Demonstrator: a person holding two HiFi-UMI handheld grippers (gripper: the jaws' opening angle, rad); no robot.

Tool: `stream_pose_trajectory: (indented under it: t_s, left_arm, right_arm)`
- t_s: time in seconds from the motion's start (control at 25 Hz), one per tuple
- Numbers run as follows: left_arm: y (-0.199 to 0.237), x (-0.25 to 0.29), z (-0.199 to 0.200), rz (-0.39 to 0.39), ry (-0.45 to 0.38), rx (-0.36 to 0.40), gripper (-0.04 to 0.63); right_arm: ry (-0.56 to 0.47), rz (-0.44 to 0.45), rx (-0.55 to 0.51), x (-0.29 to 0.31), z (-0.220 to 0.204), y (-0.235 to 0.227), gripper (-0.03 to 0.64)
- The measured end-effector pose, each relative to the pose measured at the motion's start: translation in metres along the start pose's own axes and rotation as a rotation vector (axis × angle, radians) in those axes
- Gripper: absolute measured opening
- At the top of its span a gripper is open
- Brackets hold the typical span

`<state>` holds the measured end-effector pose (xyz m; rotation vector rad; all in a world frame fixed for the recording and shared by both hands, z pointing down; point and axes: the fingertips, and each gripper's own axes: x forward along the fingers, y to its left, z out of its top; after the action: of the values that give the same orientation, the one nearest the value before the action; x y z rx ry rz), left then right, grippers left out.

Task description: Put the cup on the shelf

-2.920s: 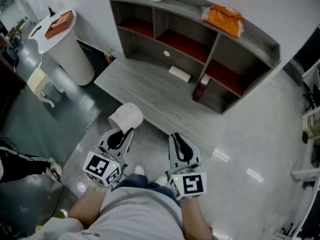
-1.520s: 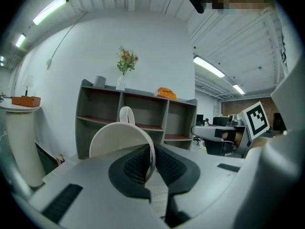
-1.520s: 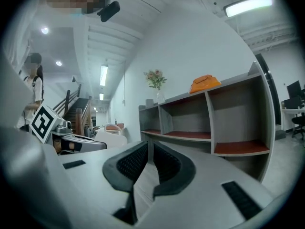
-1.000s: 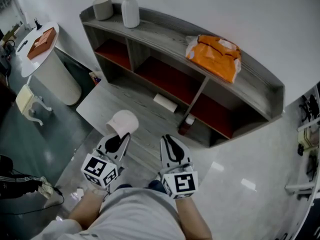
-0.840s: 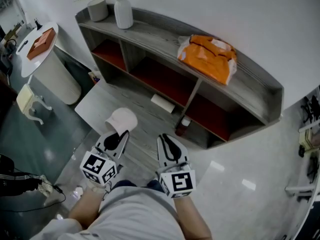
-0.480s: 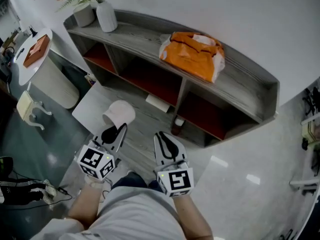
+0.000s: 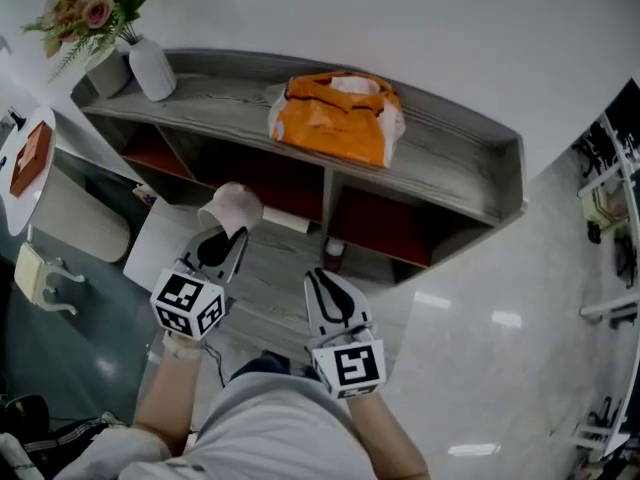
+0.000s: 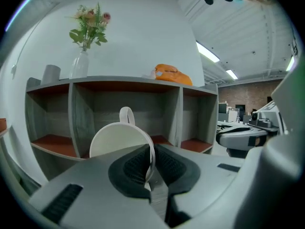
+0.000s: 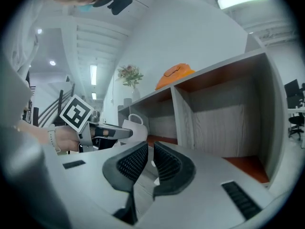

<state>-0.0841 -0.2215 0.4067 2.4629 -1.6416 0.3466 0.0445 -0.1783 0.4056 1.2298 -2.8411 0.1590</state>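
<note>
A white cup (image 7: 231, 208) with a handle hangs on its side in front of the grey shelf (image 7: 455, 158) with red-floored compartments. My left gripper (image 7: 224, 245) is shut on the cup's rim. In the left gripper view the cup (image 8: 120, 137) has its handle pointing up, and the rim sits between the dark pads (image 8: 131, 166). My right gripper (image 7: 333, 302) hovers lower and to the right, shut with nothing in it. The right gripper view shows the cup (image 9: 135, 128) and the left gripper (image 9: 107, 133) at the left, near the shelf's compartments.
On the shelf's top lie an orange bag (image 7: 338, 118), a white vase with flowers (image 7: 150, 66) and a grey pot (image 7: 108, 73). A small bottle (image 7: 332, 251) and a white box (image 7: 287, 221) are by the lower compartments. A round white table (image 7: 22, 178) is at far left.
The view has closed in on the shelf. My left gripper has carried the cup up and forward, from over the low platform to the front of the shelf's compartments. The right gripper followed.
</note>
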Motion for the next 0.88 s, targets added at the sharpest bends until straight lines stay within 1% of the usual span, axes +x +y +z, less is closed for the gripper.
stream_pose_trajectory:
  t_s: [0.12,0.4,0.64,0.76,0.88]
  left_arm:
    - [0.012,0.023,0.003,-0.041,0.03,0.033,0.037]
    - [0.034,0.061,0.008,-0.081,0.092,0.108,0.038]
    - [0.04,0.082,0.01,-0.083,0.145,0.187,0.04]
    - [0.04,0.089,0.015,-0.087,0.147,0.2,0.043]
    - [0.042,0.095,0.02,-0.073,0.137,0.224,0.056]
  right_arm:
    - [0.01,-0.06,-0.006,0.0,-0.001,-0.004,0.046]
    - [0.021,-0.166,-0.008,0.0,-0.001,-0.015,0.046]
    - [0.017,-0.206,-0.026,0.004,0.003,-0.024,0.046]
    - [0.011,-0.218,-0.036,0.005,0.006,-0.028,0.046]
    - [0.002,-0.226,-0.043,0.007,0.009,-0.032,0.046]
